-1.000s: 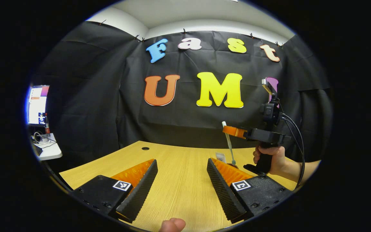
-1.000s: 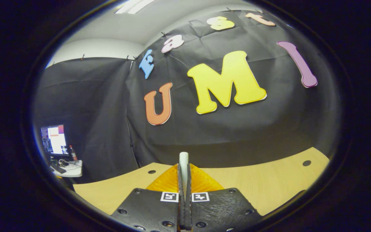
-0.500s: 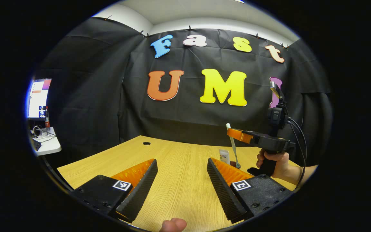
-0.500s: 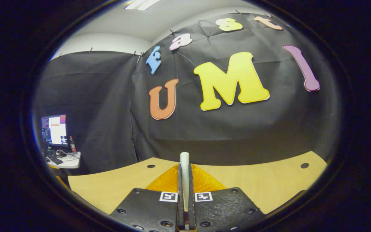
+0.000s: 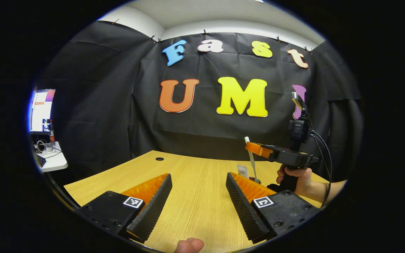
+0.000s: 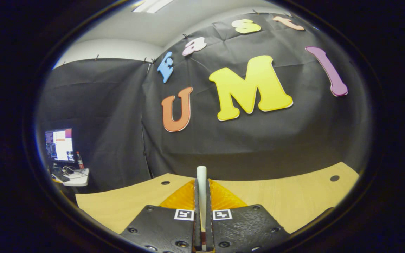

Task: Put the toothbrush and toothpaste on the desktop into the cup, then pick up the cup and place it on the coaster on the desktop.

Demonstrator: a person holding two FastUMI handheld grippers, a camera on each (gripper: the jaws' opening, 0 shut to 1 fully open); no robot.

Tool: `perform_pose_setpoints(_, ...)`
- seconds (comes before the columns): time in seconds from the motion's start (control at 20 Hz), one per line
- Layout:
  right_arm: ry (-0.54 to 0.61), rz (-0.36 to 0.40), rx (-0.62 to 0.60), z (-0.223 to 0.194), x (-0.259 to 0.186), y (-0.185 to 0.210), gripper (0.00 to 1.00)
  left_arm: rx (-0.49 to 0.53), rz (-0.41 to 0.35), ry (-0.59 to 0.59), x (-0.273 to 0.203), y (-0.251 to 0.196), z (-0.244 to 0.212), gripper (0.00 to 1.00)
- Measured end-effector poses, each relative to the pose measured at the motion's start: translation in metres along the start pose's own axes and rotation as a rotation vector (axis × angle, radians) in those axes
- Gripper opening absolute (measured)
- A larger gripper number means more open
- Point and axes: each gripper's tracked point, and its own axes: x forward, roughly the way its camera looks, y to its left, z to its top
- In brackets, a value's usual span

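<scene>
Left tool [image 5: 198, 191]: two wedge-shaped fingers [image 5: 150, 207] with ribbed, sawtooth inner faces, spread wide over bare desk [image 5: 195, 175], nothing between them; one square printed marker on each finger base. Desk of pale wood-grain laminate, with round cable holes. Right tool [image 6: 201, 196]: two fingers pressed together on one slim, rounded white toothbrush [image 6: 201, 175], handle end protruding upright between the tips. In the left gripper view, right tool [image 5: 253, 147] held aloft by a hand [image 5: 295, 175] on a pistol grip, toothbrush [image 5: 251, 161] hanging steeply through it, lower end above the desk beside one small white toothpaste tube [image 5: 242, 171] standing upright. One lit monitor [image 5: 40, 110] at far left.
</scene>
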Motion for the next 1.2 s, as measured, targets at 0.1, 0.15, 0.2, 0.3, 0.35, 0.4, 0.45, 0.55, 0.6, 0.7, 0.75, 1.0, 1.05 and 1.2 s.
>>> perform_pose_setpoints(0.1,0.004,0.008,-0.001,0.002,0.001,0.0,0.09,-0.002,0.002,-0.001,0.001,0.002,0.001,0.98)
perform_pose_setpoints(0.15,0.005,0.012,-0.001,0.002,0.001,0.001,0.09,-0.004,0.003,0.002,0.001,0.001,0.0,0.98)
perform_pose_setpoints(0.2,0.008,0.013,0.001,0.001,0.001,0.001,0.09,-0.006,0.003,0.004,0.001,0.003,-0.001,0.98)
perform_pose_setpoints(0.3,0.01,0.02,0.006,0.002,-0.001,0.003,0.09,-0.006,0.002,0.008,0.001,0.003,-0.002,0.98)
perform_pose_setpoints(0.35,0.007,0.019,0.004,0.003,-0.001,0.002,0.09,-0.004,0.004,0.008,0.001,0.002,-0.002,0.98)
perform_pose_setpoints(0.4,0.002,0.015,0.0,0.004,-0.002,0.001,0.09,-0.003,0.005,0.006,0.001,0.001,-0.001,0.98)
perform_pose_setpoints(0.45,-0.005,0.009,-0.007,0.005,-0.003,0.002,0.08,-0.003,0.004,0.004,0.001,0.001,0.0,0.98)
perform_pose_setpoints(0.55,-0.025,0.018,-0.025,0.009,-0.005,0.002,0.1,-0.005,0.004,0.003,0.0,0.0,0.0,0.98)
perform_pose_setpoints(0.6,-0.031,0.017,-0.032,0.011,-0.005,-0.001,0.19,-0.007,0.001,0.003,0.0,-0.002,0.001,0.98)
perform_pose_setpoints(0.7,-0.043,0.022,-0.042,0.017,-0.008,-0.001,0.23,-0.008,-0.002,0.0,-0.002,-0.005,0.004,1.0)
perform_pose_setpoints(0.75,-0.052,0.025,-0.044,0.02,-0.01,-0.002,0.26,-0.005,-0.003,-0.004,-0.003,-0.006,0.005,0.98)
perform_pose_setpoints(1.0,-0.089,0.032,-0.057,0.032,-0.039,-0.003,0.48,0.002,-0.018,-0.016,-0.007,-0.017,0.013,0.89)
perform_pose_setpoints(1.05,-0.088,0.03,-0.065,0.033,-0.043,-0.005,0.62,0.001,-0.025,-0.018,-0.008,-0.02,0.014,0.98)
perform_pose_setpoints(1.2,-0.127,0.002,-0.088,0.053,-0.067,-0.012,0.86,-0.021,-0.047,-0.017,-0.009,-0.029,0.02,0.98)
